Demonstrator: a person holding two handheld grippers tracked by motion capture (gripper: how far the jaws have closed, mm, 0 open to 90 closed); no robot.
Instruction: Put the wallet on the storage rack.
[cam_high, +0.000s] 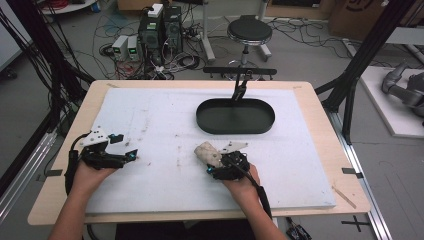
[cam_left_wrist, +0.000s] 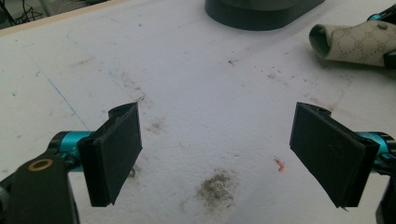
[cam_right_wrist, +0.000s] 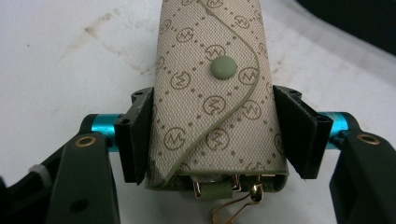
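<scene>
right hand-held gripper (cam_right_wrist: 212, 140) clamps pouch (cam_right_wrist: 212, 88); tray (cam_high: 235, 116) well apart.

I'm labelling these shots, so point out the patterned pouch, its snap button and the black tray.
patterned pouch (cam_right_wrist: 187, 116), right gripper view, on its fabric flap.
snap button (cam_right_wrist: 222, 66), right gripper view, on the button's centre.
black tray (cam_high: 205, 122), high view, on its near-left rim.
</scene>
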